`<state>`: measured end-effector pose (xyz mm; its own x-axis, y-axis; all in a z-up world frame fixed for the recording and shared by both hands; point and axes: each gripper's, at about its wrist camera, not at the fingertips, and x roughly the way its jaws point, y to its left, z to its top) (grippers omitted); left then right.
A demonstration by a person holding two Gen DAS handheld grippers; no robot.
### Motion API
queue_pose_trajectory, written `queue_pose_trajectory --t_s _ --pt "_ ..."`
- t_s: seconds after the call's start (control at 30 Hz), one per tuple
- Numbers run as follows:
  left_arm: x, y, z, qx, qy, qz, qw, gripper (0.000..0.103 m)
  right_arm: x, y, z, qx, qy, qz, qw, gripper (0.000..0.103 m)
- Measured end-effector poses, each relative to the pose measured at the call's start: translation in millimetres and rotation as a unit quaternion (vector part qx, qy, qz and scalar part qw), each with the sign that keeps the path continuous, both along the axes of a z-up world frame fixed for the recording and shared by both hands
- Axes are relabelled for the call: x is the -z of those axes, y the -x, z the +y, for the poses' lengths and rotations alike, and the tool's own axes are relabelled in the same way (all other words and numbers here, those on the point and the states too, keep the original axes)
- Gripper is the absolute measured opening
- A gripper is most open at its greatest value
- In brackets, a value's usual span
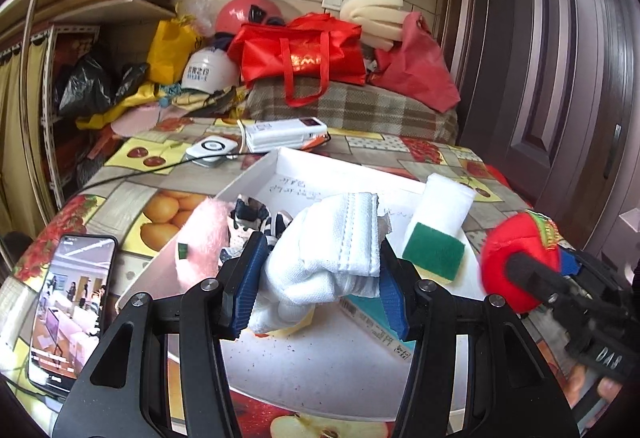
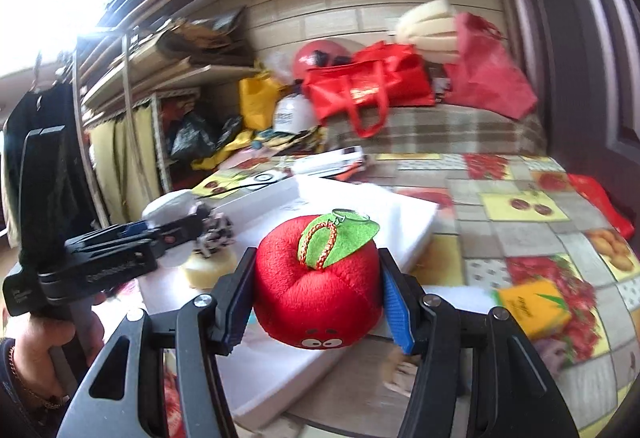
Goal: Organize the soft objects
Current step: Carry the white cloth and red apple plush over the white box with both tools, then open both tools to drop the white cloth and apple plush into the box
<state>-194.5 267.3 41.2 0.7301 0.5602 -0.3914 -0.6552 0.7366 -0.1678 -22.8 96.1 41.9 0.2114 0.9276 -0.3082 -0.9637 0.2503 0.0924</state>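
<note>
My left gripper (image 1: pixel 320 278) is shut on a bundle of white cloth (image 1: pixel 332 250) and holds it above the white tray (image 1: pixel 256 174). In the tray lie a pink fluffy toy (image 1: pixel 204 238), a black-and-white plush (image 1: pixel 252 222) and a green-topped sponge (image 1: pixel 434 250). My right gripper (image 2: pixel 316 290) is shut on a red plush apple (image 2: pixel 316 286) with a green leaf, above the tray's near right edge (image 2: pixel 400 234). The apple also shows at the right of the left wrist view (image 1: pixel 520 258). The left gripper shows at the left of the right wrist view (image 2: pixel 120 250).
A phone (image 1: pixel 72 310) with a lit screen lies left of the tray. A power bank (image 1: pixel 284 132) and a small white device (image 1: pixel 210 148) sit behind the tray. A yellow box (image 2: pixel 536 306) lies to the right. Bags and helmets are piled at the back.
</note>
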Motion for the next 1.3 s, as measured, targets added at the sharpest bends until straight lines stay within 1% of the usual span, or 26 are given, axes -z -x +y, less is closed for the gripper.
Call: queue_pose_trajectory --t_s 0.1,0.2,0.23,0.33,0.43,0.5,0.63,0.77,0.83,1.0,1.03,1.13,1.23,1.27,1.3 --pt "1 -4 1 0.004 0.005 0.008 1.0 0.053 1 6 20 -0.009 0.024 -0.008 1.0 0.057" --pt "3 -11 2 0.006 0.006 0.022 0.9997 0.053 5 -3 34 -0.004 0.046 0.011 0.999 0.057" --pt "4 -13 5 0.006 0.011 0.027 0.9996 0.053 6 -12 37 0.005 0.049 0.029 0.998 0.057" --pt "5 -15 12 0.004 0.024 0.028 0.9993 0.053 9 -34 31 0.035 0.029 0.075 0.996 0.057" --pt "7 -17 18 0.003 0.034 0.029 0.999 0.053 15 -54 25 0.063 0.02 0.125 0.99 0.057" --pt "7 -21 21 0.003 0.033 0.034 0.9989 0.053 16 -60 27 0.07 0.019 0.138 0.988 0.057" --pt "6 -27 24 0.004 0.029 0.041 0.9987 0.053 12 -65 46 0.075 0.023 0.126 0.989 0.057" --pt "7 -29 31 0.004 0.035 0.04 0.9986 0.053 13 -60 75 0.055 0.047 0.116 0.991 0.057" --pt "7 -29 32 0.004 0.034 0.041 0.9986 0.053 11 -53 82 0.044 0.049 0.103 0.992 0.057" --pt "6 -41 35 0.007 0.016 0.058 0.9981 0.053 4 -29 80 0.025 0.036 0.043 0.998 0.057" --pt "6 -44 35 0.009 0.014 0.061 0.998 0.053 4 -27 80 0.023 0.036 0.037 0.998 0.057" --pt "6 -48 38 0.01 0.014 0.064 0.9978 0.053 4 -28 81 0.021 0.038 0.037 0.998 0.058" --pt "6 -46 38 0.008 0.014 0.058 0.9982 0.056 2 -28 83 0.023 0.038 0.031 0.999 0.061" --pt "5 -45 38 0.004 0.013 0.058 0.9982 0.057 2 -27 83 0.025 0.037 0.03 0.999 0.064" --pt "5 -45 38 -0.002 0.012 0.058 0.9983 0.058 1 -27 83 0.026 0.035 0.03 0.999 0.069"
